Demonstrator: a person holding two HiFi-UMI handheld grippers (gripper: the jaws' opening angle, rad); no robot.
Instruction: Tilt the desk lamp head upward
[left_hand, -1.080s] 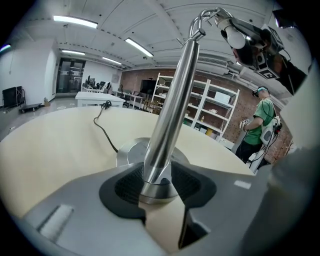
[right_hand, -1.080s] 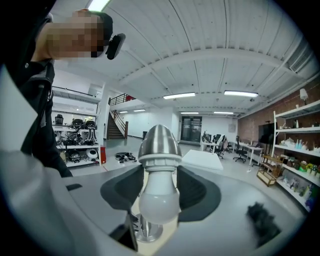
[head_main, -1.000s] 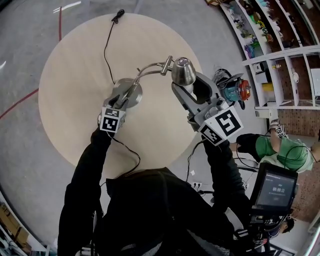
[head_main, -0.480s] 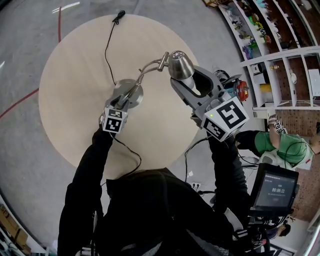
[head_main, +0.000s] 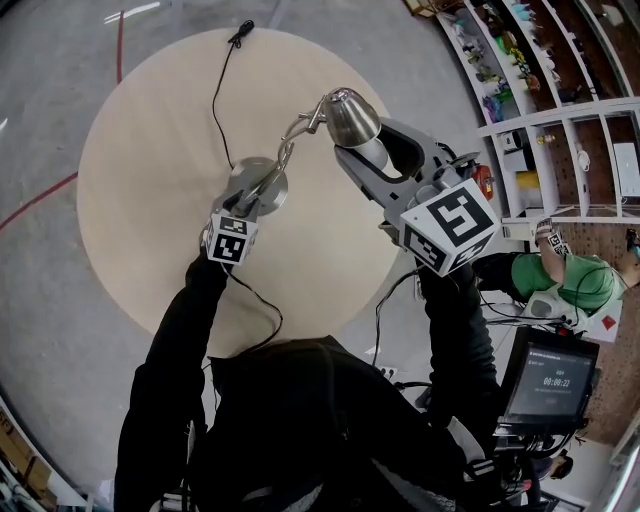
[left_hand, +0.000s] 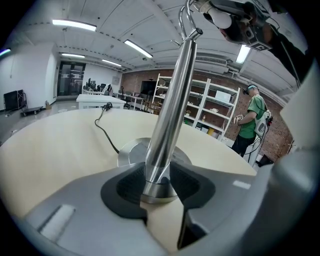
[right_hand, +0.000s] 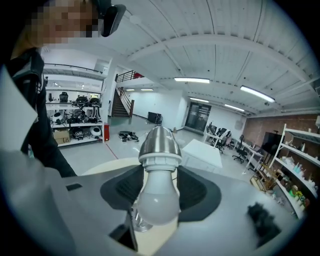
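Desk lamp on the round table (head_main: 140, 150), held at two places.
The left tool (head_main: 262, 190) (left_hand: 159, 182), its jaws having just been closing, pinches the upright stem (left_hand: 172, 100) just above the base (head_main: 240, 180). The right tool (head_main: 370, 160) (right_hand: 159, 187) clamps the white bulb (right_hand: 156, 200) of the steel lamp head (head_main: 350, 115), raised over the table.

The head camera is looking steeply down; the left hand-held gripper (left_hand: 157, 181) and right hand-held gripper (right_hand: 159, 187) cameras are looking closely along their jaws, all sharing the lamp (head_main: 352, 118).
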